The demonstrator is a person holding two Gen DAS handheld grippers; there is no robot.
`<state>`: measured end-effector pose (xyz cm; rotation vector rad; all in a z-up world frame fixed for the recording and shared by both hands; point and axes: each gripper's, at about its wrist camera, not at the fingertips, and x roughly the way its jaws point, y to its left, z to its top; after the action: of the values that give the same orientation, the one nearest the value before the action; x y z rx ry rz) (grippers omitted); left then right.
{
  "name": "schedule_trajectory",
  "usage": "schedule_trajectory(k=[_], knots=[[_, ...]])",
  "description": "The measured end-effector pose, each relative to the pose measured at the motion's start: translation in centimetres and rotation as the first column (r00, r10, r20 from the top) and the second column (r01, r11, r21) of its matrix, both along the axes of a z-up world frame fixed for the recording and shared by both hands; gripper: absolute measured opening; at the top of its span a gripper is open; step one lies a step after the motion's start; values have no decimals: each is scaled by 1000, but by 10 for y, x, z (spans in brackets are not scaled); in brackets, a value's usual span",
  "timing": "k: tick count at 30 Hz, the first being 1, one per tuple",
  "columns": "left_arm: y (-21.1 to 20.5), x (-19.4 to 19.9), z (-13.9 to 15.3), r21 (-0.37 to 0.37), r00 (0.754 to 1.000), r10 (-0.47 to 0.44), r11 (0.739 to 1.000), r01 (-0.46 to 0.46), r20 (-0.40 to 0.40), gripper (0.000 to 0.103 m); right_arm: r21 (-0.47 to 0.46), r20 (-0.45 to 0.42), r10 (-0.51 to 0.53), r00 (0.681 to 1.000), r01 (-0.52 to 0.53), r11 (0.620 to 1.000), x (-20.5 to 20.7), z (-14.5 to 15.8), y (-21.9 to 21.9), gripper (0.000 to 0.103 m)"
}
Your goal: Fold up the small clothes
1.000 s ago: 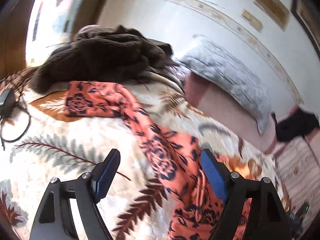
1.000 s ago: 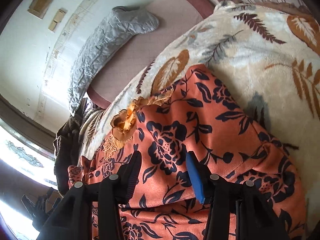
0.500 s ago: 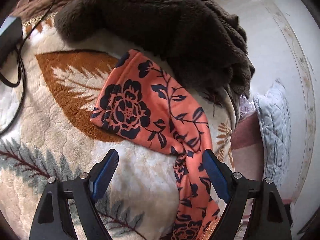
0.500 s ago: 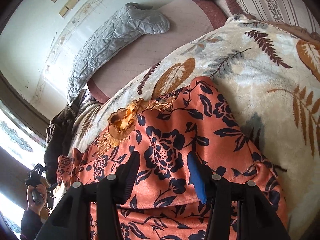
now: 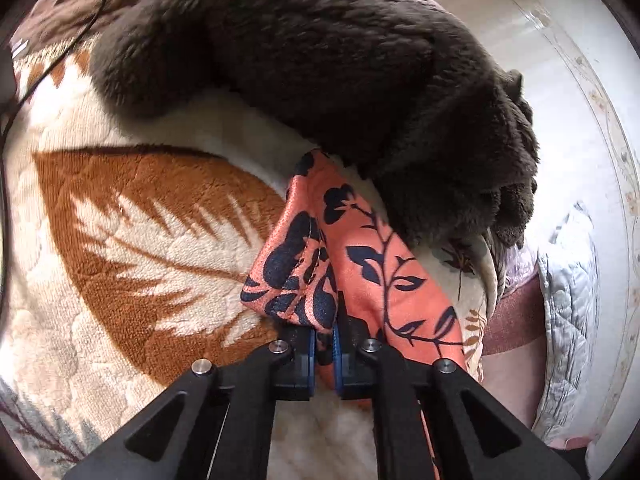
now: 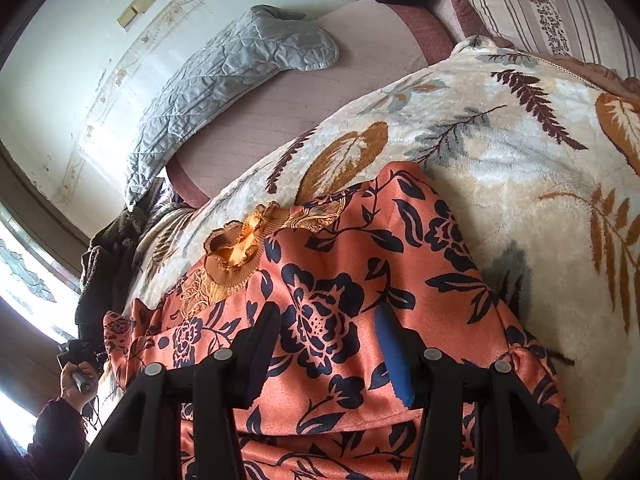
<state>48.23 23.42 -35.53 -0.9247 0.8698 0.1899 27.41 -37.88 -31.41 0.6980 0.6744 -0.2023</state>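
An orange garment with dark blue flowers (image 6: 340,288) lies spread on a leaf-patterned blanket (image 6: 520,168). It has a gold ruffled collar (image 6: 236,244). In the left wrist view its sleeve (image 5: 360,256) is bunched up, and my left gripper (image 5: 325,344) is shut on the sleeve's end. My right gripper (image 6: 328,352) is open and hovers over the garment's body, holding nothing. The left gripper, held by a hand, also shows far left in the right wrist view (image 6: 80,354).
A dark brown fluffy garment (image 5: 320,72) lies heaped just beyond the sleeve. A grey quilted pillow (image 6: 224,80) rests on the pink mattress (image 6: 300,104) by the white wall. A black cable (image 5: 60,56) runs at the blanket's far left.
My left gripper moved forward onto the sleeve end and shut on it, bunching the cloth. My right gripper stayed open over the garment's body, almost still.
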Motion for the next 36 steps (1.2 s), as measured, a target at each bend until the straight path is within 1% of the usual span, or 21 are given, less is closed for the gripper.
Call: schedule_trajectory(k=[3, 5, 7, 10, 12, 14, 16, 18, 20, 21, 23, 24, 26, 27, 29, 30, 31, 32, 33, 34, 36], knots=[[-11, -10, 54, 98, 993, -92, 992, 84, 79, 6, 1, 14, -13, 1000, 13, 1000, -3, 2, -2, 53], [-24, -19, 102, 188, 980, -170, 971, 149, 103, 6, 9, 22, -25, 999, 25, 1000, -8, 3, -5, 53], [-40, -28, 151, 252, 959, -249, 945, 210, 136, 6, 25, 37, -38, 999, 37, 999, -14, 5, -8, 53], [-79, -44, 231, 366, 914, -370, 884, 291, 166, 6, 35, 63, -61, 996, 59, 998, -24, 10, -13, 53], [-114, -62, 274, 418, 877, -448, 840, 345, 176, 6, 56, 79, -78, 994, 73, 996, -30, 12, -17, 53], [-152, -76, 307, 451, 835, -519, 799, 398, 183, 6, 84, 91, -97, 991, 89, 993, -37, 13, -24, 53], [-203, -87, 329, 467, 791, -588, 755, 461, 169, 6, 109, 105, -122, 987, 110, 988, -45, 15, -32, 53], [-256, -105, 338, 477, 732, -663, 700, 532, 156, 6, 133, 122, -154, 980, 138, 981, -55, 17, -42, 53], [-314, -124, 334, 495, 665, -734, 632, 596, 136, 6, 161, 140, -188, 972, 165, 973, -66, 19, -55, 53], [-342, -133, 330, 497, 629, -767, 597, 630, 124, 6, 178, 147, -205, 968, 178, 968, -71, 19, -61, 53], [-399, -154, 317, 480, 548, -830, 523, 704, 99, 7, 204, 155, -236, 959, 203, 958, -82, 18, -73, 53], [-424, -160, 307, 470, 514, -854, 488, 735, 83, 7, 215, 157, -253, 955, 217, 952, -86, 18, -79, 54], [-475, -180, 287, 456, 433, -900, 406, 792, 48, 9, 237, 160, -282, 946, 240, 941, -94, 17, -90, 54], [-496, -187, 277, 438, 392, -920, 364, 822, 28, 19, 252, 162, -295, 942, 250, 935, -98, 15, -95, 54], [-525, -203, 257, 376, 289, -957, 273, 886, 14, 33, 288, 161, -319, 934, 265, 920, -103, 12, -104, 55], [-534, -212, 252, 361, 251, -968, 242, 901, 22, 38, 307, 160, -329, 931, 270, 913, -104, 11, -107, 60], [-536, -219, 250, 362, 231, -972, 229, 904, 38, 41, 326, 159, -336, 928, 272, 906, -105, 9, -110, 68], [-533, -223, 250, 375, 226, -972, 231, 898, 59, 47, 340, 159, -340, 927, 272, 901, -106, 8, -112, 69], [-527, -225, 250, 393, 233, -970, 243, 887, 74, 54, 346, 161, -336, 928, 266, 900, -106, 8, -112, 69], [-517, -224, 249, 416, 256, -964, 265, 870, 78, 56, 346, 161, -327, 931, 258, 902, -104, 8, -111, 69], [-500, -211, 242, 444, 313, -947, 310, 841, 69, 58, 332, 153, -303, 941, 240, 912, -99, 9, -107, 69]])
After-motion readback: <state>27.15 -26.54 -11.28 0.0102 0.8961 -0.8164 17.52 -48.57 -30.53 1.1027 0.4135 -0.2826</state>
